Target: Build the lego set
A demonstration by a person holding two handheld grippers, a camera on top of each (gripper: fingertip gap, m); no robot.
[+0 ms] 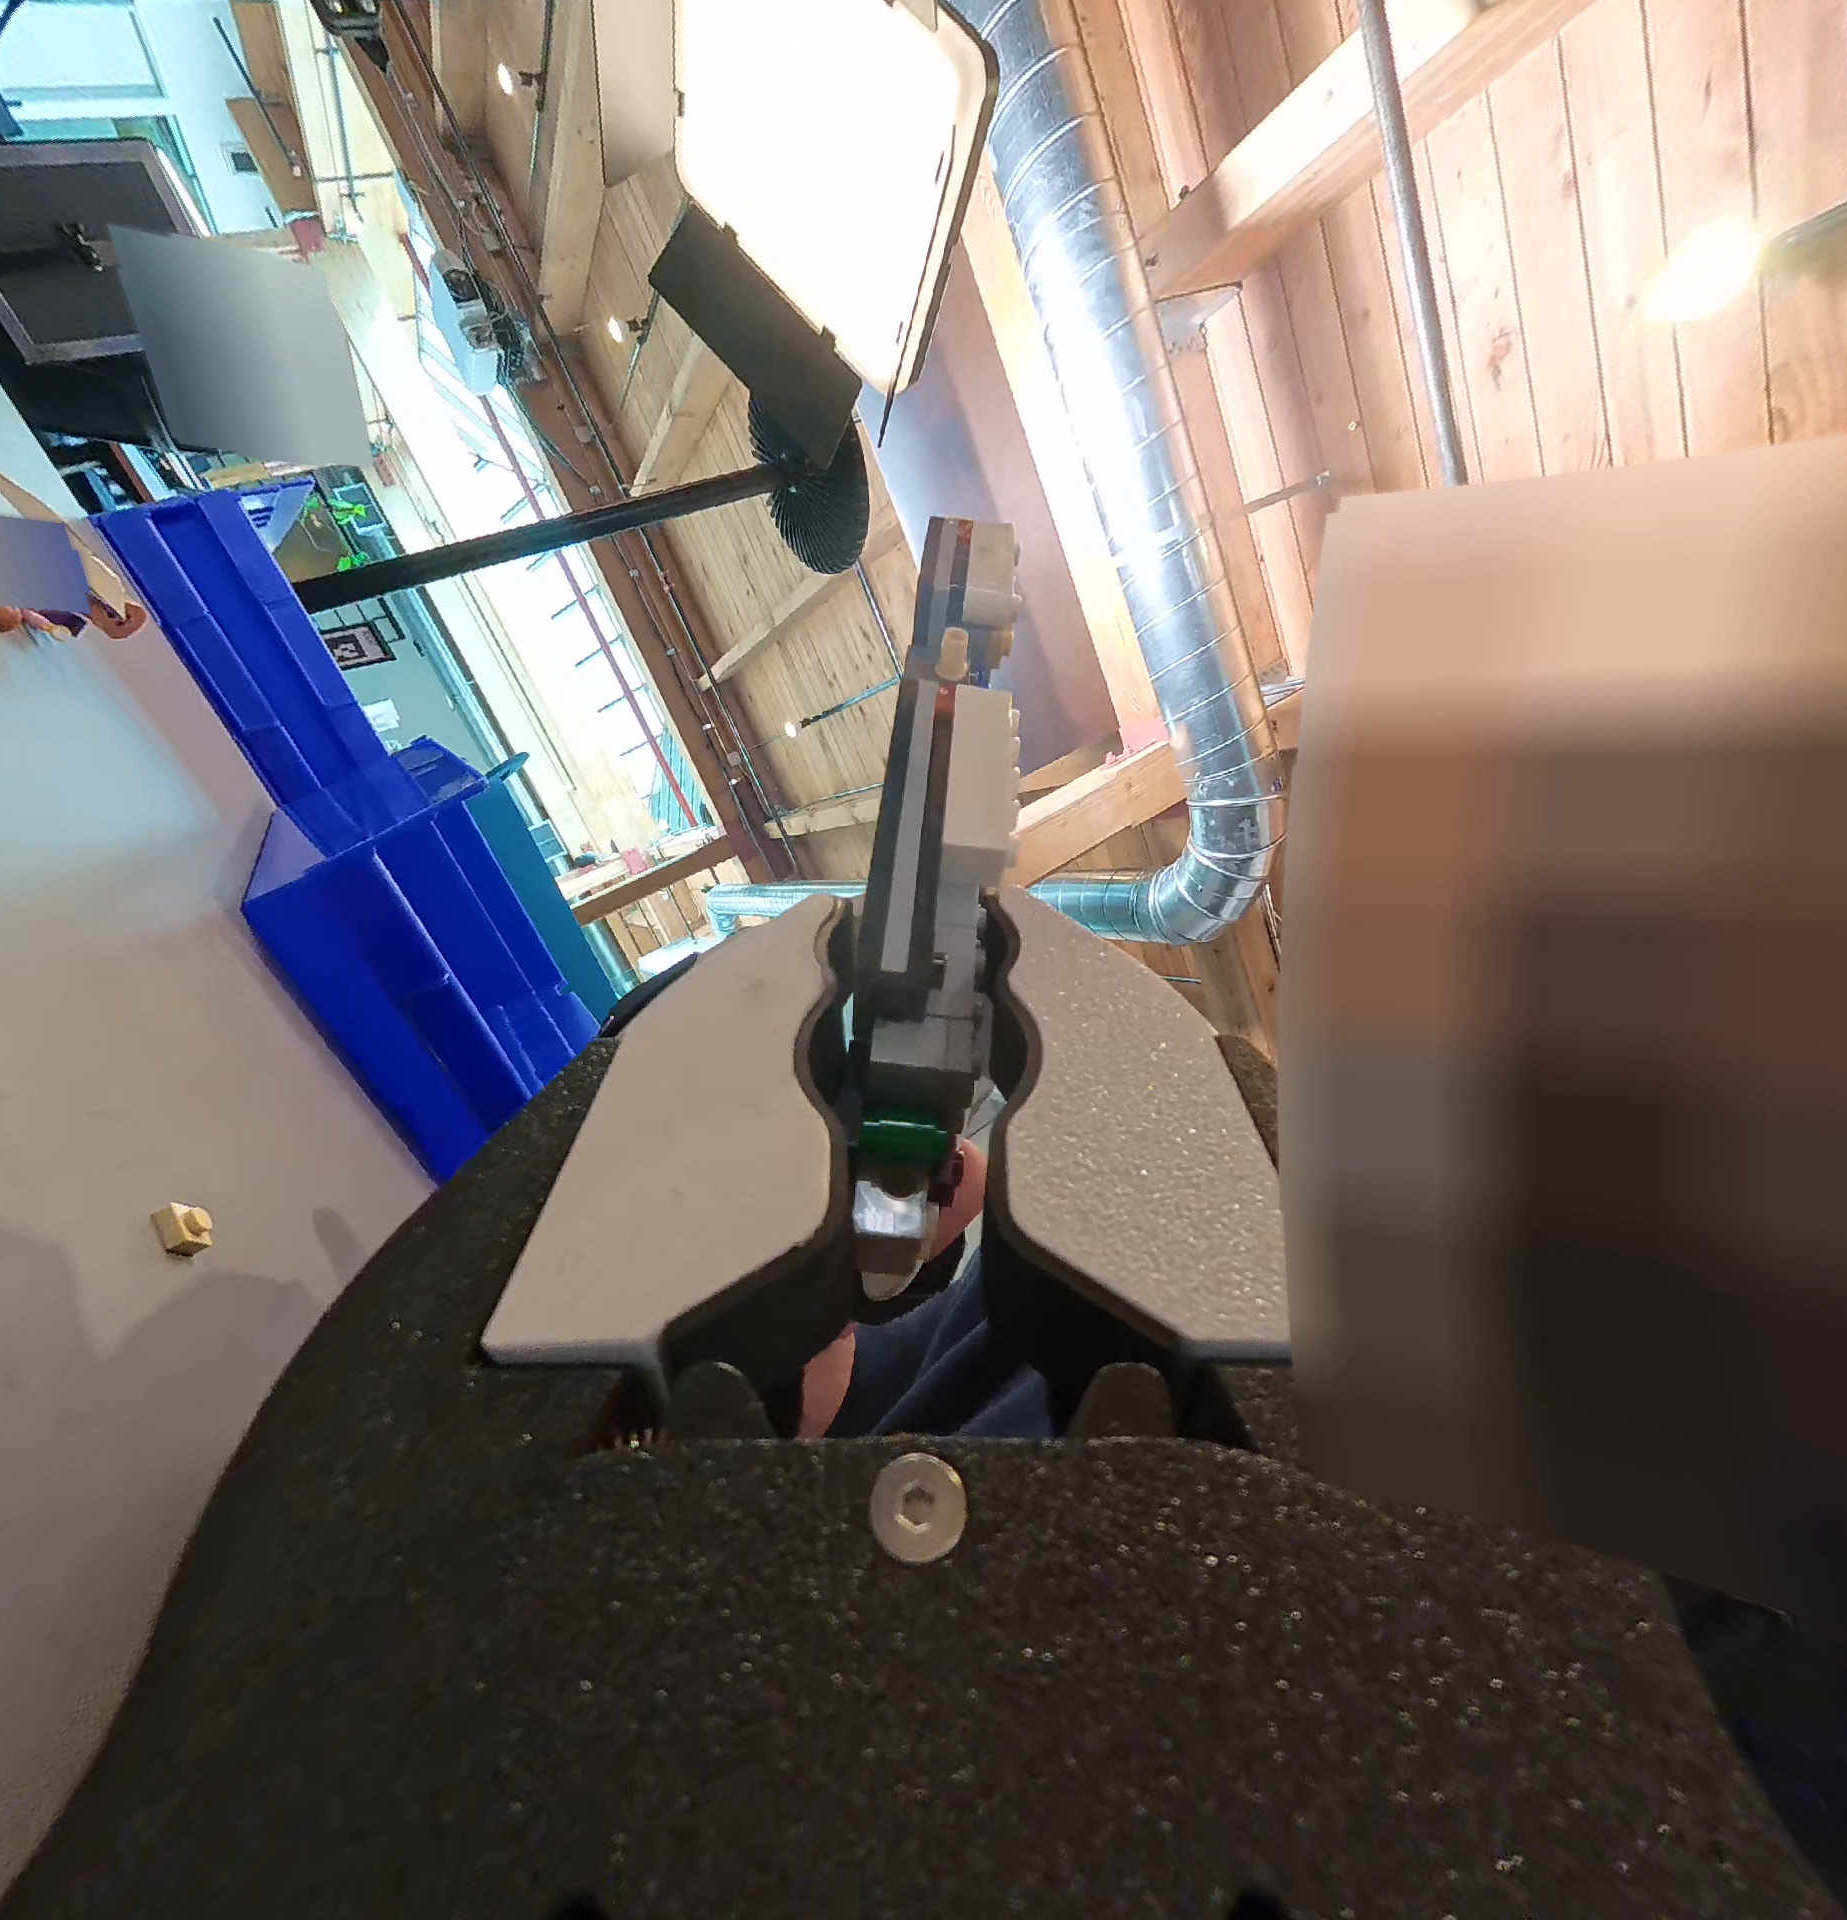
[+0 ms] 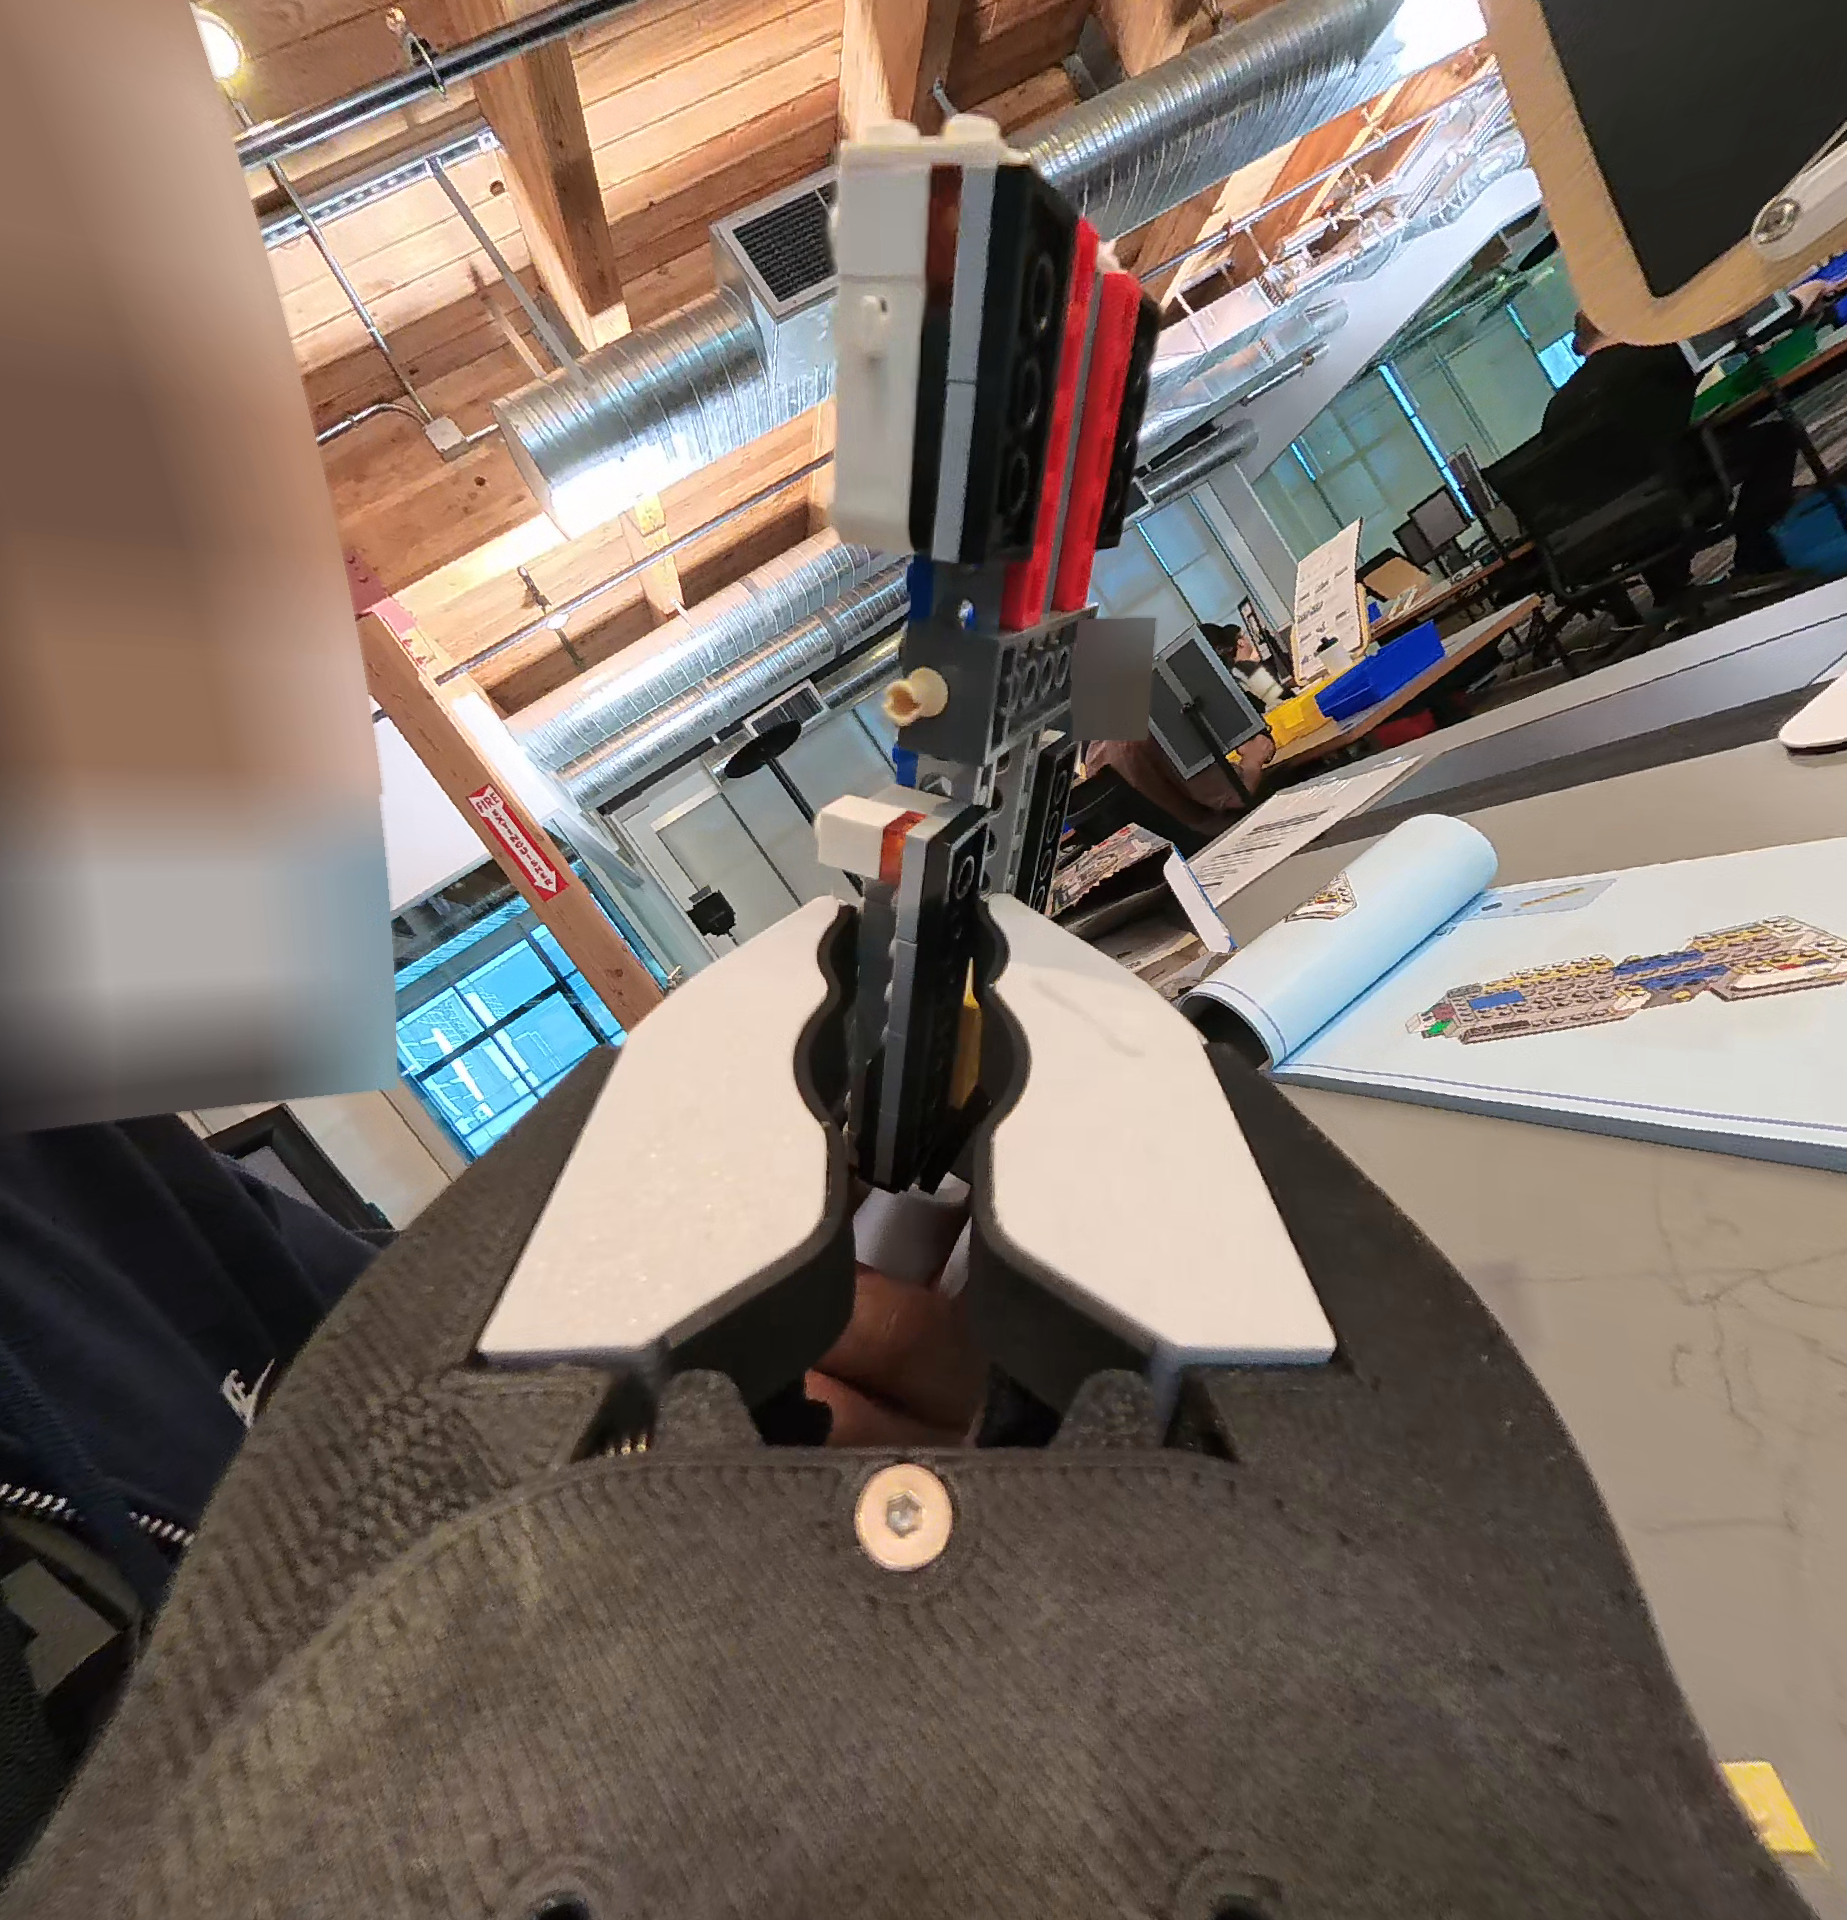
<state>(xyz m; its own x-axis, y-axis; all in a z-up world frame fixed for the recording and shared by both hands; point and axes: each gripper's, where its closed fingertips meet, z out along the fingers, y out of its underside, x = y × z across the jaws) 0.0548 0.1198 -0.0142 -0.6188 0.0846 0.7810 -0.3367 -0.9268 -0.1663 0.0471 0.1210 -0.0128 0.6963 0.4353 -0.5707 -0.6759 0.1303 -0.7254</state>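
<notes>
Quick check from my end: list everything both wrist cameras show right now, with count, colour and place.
brick model: one, white, black, red and grey, upright, clamped by both grippers
loose brick: one, tan, on the table left
storage bins: stacked, blue, table's far left
instruction booklet: one, pale blue, open on the table right
table: grey
left gripper: closed on the model's grey end
right gripper: closed on the model's black-grey end

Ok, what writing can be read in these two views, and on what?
Red-and-white sign on the wooden post: lettered, wording not copied.
Printed sheet on the table: too small to read.
Open booklet: drawings, no legible words.
Black-and-white tag behind the blue bins: a pattern, blurred.
</notes>
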